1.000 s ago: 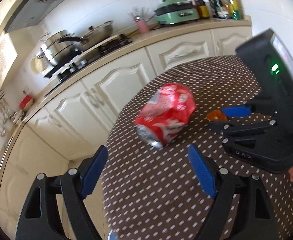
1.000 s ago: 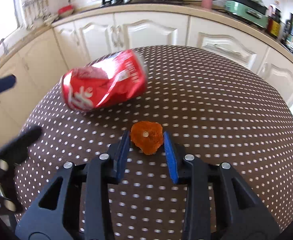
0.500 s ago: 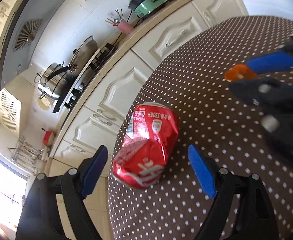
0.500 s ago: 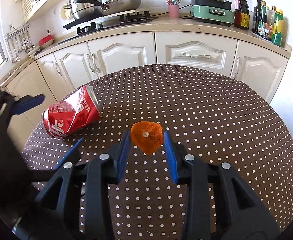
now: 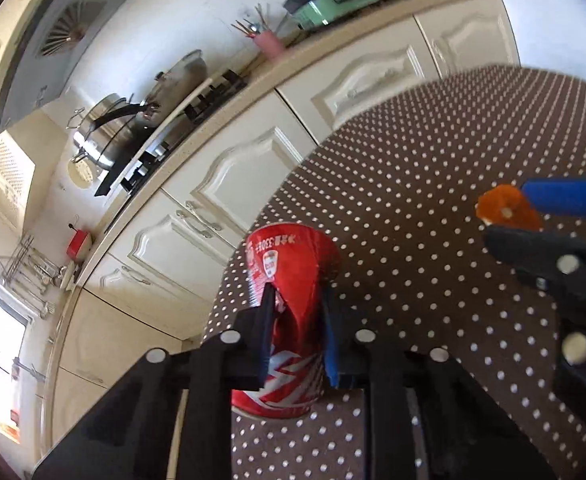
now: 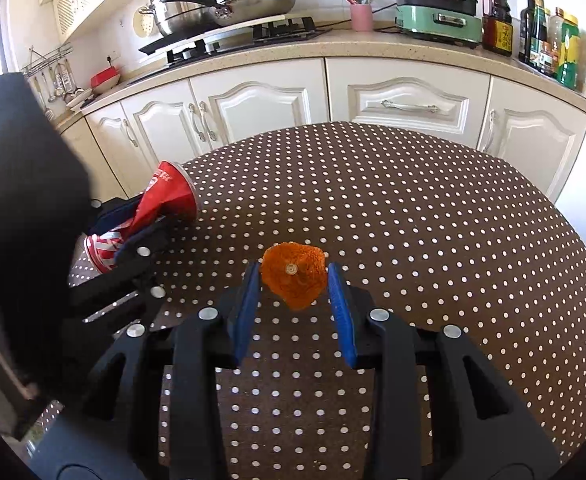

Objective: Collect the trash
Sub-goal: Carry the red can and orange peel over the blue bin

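A crushed red drink can (image 5: 293, 264) lies at the left edge of the brown dotted table (image 5: 413, 152). My left gripper (image 5: 297, 300) has its jaws closing around the can's dented middle, and both pads press on it. The right wrist view shows the same can (image 6: 169, 196) held in the left gripper (image 6: 145, 216). My right gripper (image 6: 293, 270) is shut on a piece of orange peel (image 6: 297, 288) just above the tablecloth (image 6: 413, 220). That peel (image 5: 505, 208) and the right gripper (image 5: 533, 216) also show at the right in the left wrist view.
Cream cabinets (image 6: 405, 100) and a counter run behind the table. On the counter stand a hob with steel pots (image 6: 213, 0), a pink utensil cup (image 6: 361, 16), a green cooker (image 6: 437, 12) and several bottles (image 6: 541, 36). The table's edge drops off beside the can.
The left gripper moved forward over the can and its jaws went from wide open to pressing on the can. The right gripper kept its hold on the peel and barely moved.
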Tool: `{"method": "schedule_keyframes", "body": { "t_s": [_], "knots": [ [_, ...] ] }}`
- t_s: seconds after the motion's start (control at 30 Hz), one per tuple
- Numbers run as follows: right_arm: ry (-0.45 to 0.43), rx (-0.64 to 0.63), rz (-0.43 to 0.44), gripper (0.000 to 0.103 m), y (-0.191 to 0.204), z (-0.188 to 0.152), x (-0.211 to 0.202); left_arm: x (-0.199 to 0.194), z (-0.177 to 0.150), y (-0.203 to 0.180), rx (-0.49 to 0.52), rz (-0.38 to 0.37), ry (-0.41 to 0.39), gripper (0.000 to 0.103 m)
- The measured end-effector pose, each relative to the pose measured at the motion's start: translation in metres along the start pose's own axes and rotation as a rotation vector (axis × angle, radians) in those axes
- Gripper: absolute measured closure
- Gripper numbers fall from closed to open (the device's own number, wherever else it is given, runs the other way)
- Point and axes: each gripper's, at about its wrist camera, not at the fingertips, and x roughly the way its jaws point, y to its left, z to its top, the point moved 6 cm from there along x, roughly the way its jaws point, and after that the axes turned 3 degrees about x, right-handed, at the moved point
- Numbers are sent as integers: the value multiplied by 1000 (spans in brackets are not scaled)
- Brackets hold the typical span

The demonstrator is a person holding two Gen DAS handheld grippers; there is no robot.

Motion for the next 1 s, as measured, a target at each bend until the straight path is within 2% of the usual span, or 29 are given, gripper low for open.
{"method": "schedule_keyframes", "body": {
  "t_s": [0.13, 0.3, 0.6, 0.8, 1.0],
  "knots": [
    [-18, -19, 24, 69, 9, 1, -7, -18, -13, 15, -96, -67, -17, 84],
    [-45, -42, 39, 69, 24, 1, -21, -45, -36, 29, -170, -128, -44, 84],
    [-74, -123, 82, 69, 82, -20, -58, -91, -88, 70, -287, -134, -90, 84],
    [-95, -195, 139, 69, 147, -31, -78, -110, -146, 115, -387, -101, -73, 84],
    [-75, -289, 226, 69, 243, -57, -79, -121, -235, 170, -522, -48, -27, 84]
  ]
}}
